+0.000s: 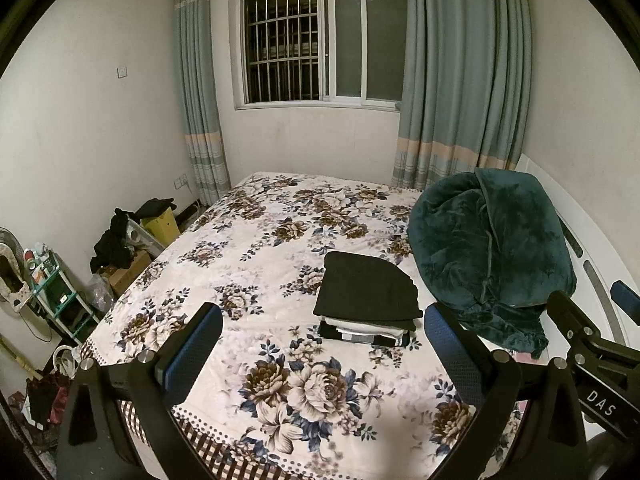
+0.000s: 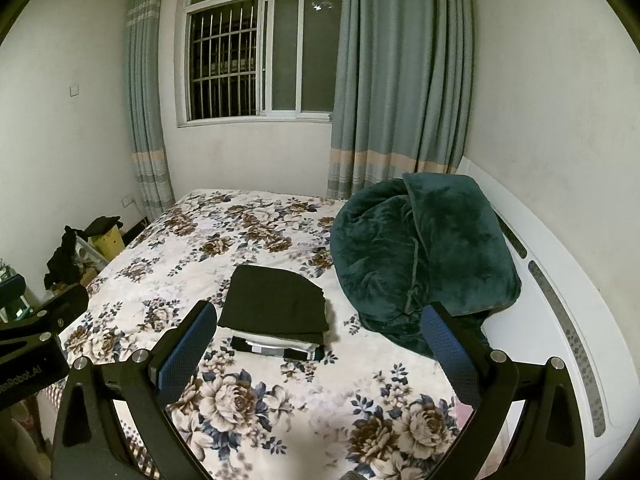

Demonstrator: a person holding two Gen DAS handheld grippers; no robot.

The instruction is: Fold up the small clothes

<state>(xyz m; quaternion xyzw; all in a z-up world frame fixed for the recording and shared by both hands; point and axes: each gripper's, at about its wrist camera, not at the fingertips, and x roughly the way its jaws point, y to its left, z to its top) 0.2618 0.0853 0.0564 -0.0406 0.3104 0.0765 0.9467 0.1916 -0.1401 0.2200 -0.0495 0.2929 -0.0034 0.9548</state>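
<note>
A stack of folded small clothes (image 1: 366, 300) lies on the floral bedspread (image 1: 260, 240), a black piece on top and white and black pieces under it; it also shows in the right wrist view (image 2: 276, 308). My left gripper (image 1: 324, 336) is open and empty, held above the near part of the bed, short of the stack. My right gripper (image 2: 316, 332) is open and empty, also short of the stack, which sits between its fingers in view. The right gripper's body shows at the right edge of the left wrist view (image 1: 592, 344).
A bunched dark green blanket (image 1: 488, 248) lies on the bed right of the stack, against the white headboard (image 2: 560, 280). Boxes, dark clothes (image 1: 116, 240) and a small shelf (image 1: 56, 296) stand on the floor left of the bed. Window and curtains are behind.
</note>
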